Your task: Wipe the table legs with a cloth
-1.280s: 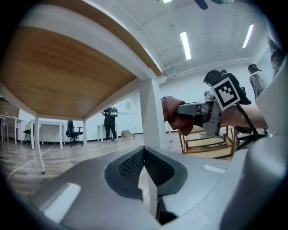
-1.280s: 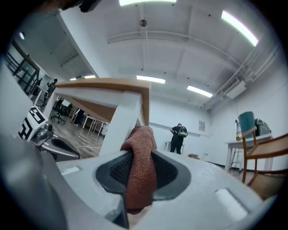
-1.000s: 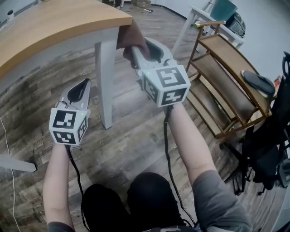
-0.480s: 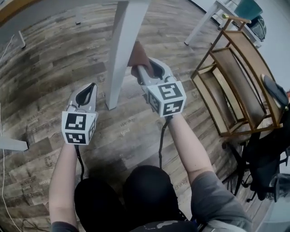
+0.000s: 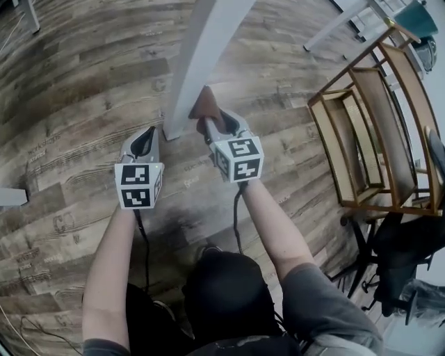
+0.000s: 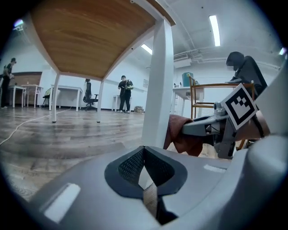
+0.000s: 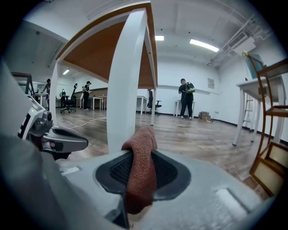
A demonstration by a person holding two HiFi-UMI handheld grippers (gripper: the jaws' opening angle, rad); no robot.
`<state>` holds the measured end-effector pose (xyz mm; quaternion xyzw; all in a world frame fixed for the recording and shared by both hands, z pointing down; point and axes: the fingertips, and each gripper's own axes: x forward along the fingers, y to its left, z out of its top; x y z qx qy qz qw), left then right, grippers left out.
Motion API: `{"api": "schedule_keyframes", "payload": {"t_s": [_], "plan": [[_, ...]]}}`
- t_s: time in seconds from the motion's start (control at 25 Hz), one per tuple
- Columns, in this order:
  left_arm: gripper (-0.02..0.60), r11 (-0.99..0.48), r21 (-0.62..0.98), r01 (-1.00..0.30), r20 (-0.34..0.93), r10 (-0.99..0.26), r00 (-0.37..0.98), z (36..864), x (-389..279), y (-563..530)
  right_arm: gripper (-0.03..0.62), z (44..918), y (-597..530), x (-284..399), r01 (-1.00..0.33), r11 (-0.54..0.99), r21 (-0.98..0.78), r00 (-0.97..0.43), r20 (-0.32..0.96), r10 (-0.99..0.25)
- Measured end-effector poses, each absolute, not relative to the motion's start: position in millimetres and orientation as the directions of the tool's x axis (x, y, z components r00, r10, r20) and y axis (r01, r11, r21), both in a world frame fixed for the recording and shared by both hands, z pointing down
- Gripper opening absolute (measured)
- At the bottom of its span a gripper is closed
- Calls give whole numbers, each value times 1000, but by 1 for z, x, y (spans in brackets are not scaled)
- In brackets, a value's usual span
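Observation:
A white table leg [image 5: 198, 66] stands on the wood floor; it also rises in the left gripper view [image 6: 157, 85] and the right gripper view [image 7: 126, 85]. My right gripper [image 5: 206, 124] is shut on a brown cloth [image 5: 206, 106], which sits against the leg's right side near its foot. In the right gripper view the cloth [image 7: 140, 168] is folded between the jaws. My left gripper [image 5: 145, 142] hangs just left of the leg's foot, shut with nothing in it. From the left gripper view I see the cloth [image 6: 180, 134] beside the leg.
A wooden shelf rack [image 5: 368, 132] stands to the right. Another white leg [image 5: 337, 21] shows at the upper right. Dark chair parts [image 5: 403, 250] sit at the right edge. The table's wooden underside [image 6: 94, 36] is overhead. People stand far off [image 7: 185, 98].
The head view has tilted down and the tabletop has left the picture. The right gripper with the cloth has gone down the leg from near the top to near its foot. The left gripper followed.

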<state>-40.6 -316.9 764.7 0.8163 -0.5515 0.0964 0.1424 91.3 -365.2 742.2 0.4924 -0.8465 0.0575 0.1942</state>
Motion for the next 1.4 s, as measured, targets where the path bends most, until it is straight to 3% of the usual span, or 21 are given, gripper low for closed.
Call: {"api": "schedule_keyframes", "payload": {"t_s": [0.4,0.64,0.8,0.92,1.04,1.2,1.4], "plan": [[18,-319,165,-933,401,-843,359,803,-44,-307,84,867,-353,98,-859,510,49,-375,619,-690],[18,-305,189,-933,385,-851,357,796,-49,-310,84,853,-362,104,-866,498,51,-374,597,-710],[18,-321,165,-932,325,-875,359,755,-65,-315,84,787,-381,114,-849,516,114,-398,506,-766],[18,-378,24,-925,285,-885,369,718,-74,-328,84,709,-398,106,-770,586,252,-470,396,-789],[18,-353,-1,-935,197,-917,346,667,-83,-349,84,624,-413,90,-660,615,432,-553,275,-786],[18,-377,-100,-921,78,-926,370,603,-74,-363,84,522,-429,74,-532,521,668,-609,126,-783],[18,-406,-190,-894,24,-912,409,576,-62,-361,84,413,-436,58,-491,357,794,-668,-80,-740]]}}
